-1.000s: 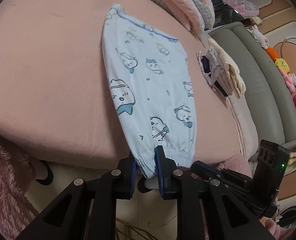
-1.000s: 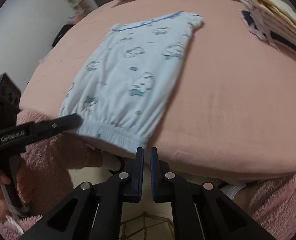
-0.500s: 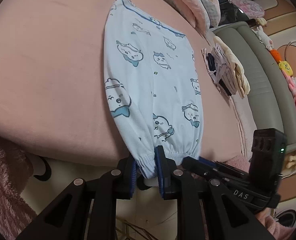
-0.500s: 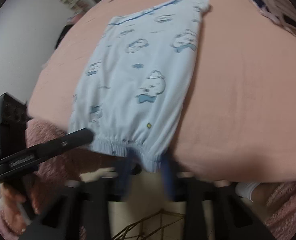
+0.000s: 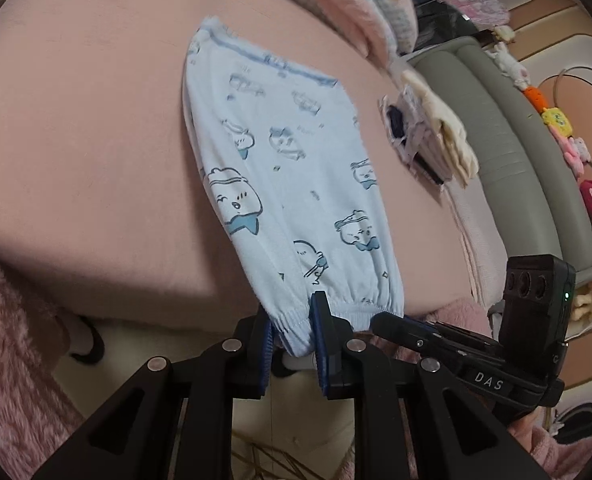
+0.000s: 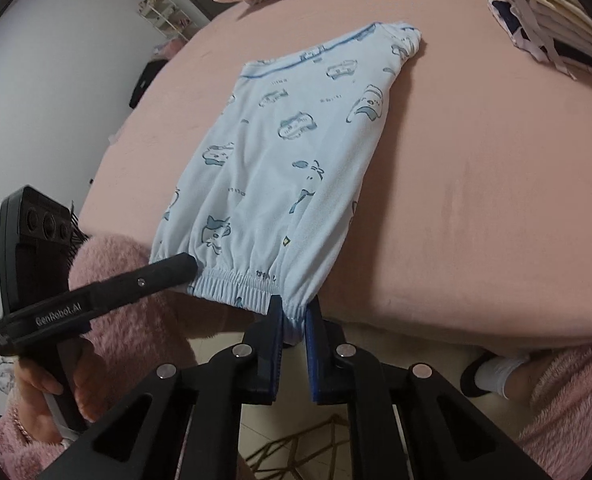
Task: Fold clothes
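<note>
The light-blue cartoon-print cotton trousers (image 5: 291, 184) lie flat on the pink bed (image 5: 75, 140), light and limp, best taken at the elastic cuff, where left claw (image 5: 291, 340) and right claw (image 6: 293, 320) each pinch a corner.

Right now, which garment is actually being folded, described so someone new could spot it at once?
Start from the big pink bed; the garment lies flat across it, its gathered elastic hem hanging over the near edge. It is the pale blue pyjama piece printed with cartoon faces, both jaws pinching that hem. Unlike the stack of folded clothes at the far right, it lies alone, spread out.
</note>
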`<control>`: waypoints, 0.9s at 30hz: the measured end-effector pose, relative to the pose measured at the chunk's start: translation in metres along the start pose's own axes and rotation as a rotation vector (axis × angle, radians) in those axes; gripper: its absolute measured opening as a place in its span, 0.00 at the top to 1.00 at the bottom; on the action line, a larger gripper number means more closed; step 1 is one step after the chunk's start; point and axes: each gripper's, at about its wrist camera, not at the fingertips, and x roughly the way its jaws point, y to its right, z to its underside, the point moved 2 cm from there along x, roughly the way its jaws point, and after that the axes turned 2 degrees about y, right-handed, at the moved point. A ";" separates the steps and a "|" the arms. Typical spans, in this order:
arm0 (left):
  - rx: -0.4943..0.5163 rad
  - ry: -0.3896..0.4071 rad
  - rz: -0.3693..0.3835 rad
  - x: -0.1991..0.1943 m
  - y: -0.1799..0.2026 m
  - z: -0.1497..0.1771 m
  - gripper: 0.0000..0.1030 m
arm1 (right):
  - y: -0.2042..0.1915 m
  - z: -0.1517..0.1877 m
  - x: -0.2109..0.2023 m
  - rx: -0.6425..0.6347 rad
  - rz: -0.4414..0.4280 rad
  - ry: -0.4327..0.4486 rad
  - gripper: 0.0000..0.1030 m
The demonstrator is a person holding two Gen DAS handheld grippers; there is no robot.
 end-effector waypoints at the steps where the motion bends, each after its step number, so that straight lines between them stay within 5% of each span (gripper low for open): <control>1: -0.009 -0.011 0.001 0.002 -0.002 -0.001 0.85 | 0.001 -0.002 0.001 0.002 -0.001 0.001 0.92; 10: 0.003 -0.016 0.115 0.000 0.016 -0.052 0.85 | -0.006 -0.063 -0.010 -0.063 -0.010 0.073 0.92; 20: 0.025 0.023 0.089 0.042 0.006 -0.196 0.85 | 0.003 -0.208 0.038 -0.067 0.057 0.141 0.90; 22: 0.014 -0.042 0.116 0.070 -0.009 -0.217 0.74 | 0.013 -0.230 0.069 -0.087 0.102 0.119 0.85; 23: 0.019 -0.052 0.119 0.076 -0.015 -0.223 0.54 | 0.021 -0.236 0.091 -0.100 0.141 0.072 0.83; 24: 0.036 -0.029 0.108 0.072 -0.017 -0.225 0.48 | 0.027 -0.238 0.104 -0.100 0.156 0.037 0.80; 27: 0.089 0.038 0.078 0.059 -0.024 -0.231 0.47 | 0.032 -0.239 0.098 -0.096 0.100 0.080 0.74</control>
